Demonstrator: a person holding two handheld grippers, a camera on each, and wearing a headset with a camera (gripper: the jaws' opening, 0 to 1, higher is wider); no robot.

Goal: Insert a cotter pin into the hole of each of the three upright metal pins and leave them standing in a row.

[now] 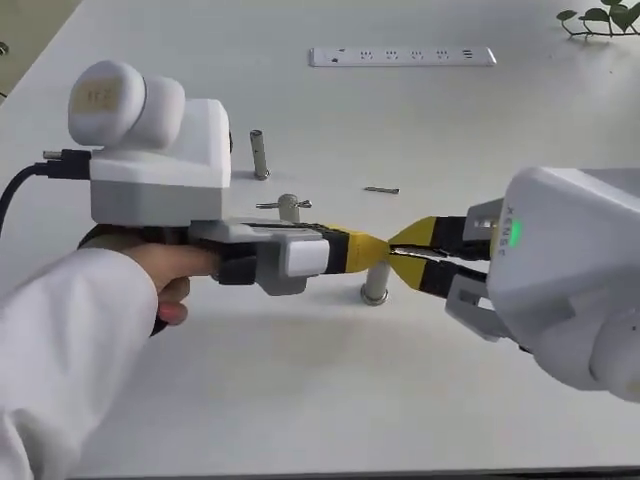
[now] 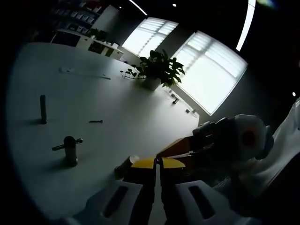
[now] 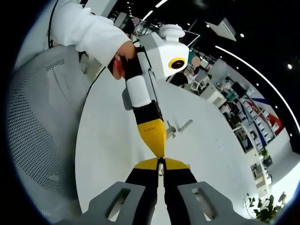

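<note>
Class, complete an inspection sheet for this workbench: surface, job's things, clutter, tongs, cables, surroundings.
Surface: white table.
Job's things: back pin bare; middle pin carries an inserted cotter pin; front pin partly hidden behind the tongs; loose cotter pin lying flat.
Clutter: power strip at the far edge.
Tongs: left gripper and right gripper shut, tips meeting near the front pin; small metal piece between the right tips.
Cables: black cable at the left gripper's rear.
Surroundings: potted plant, bright windows, mesh chair, white sleeve.
</note>
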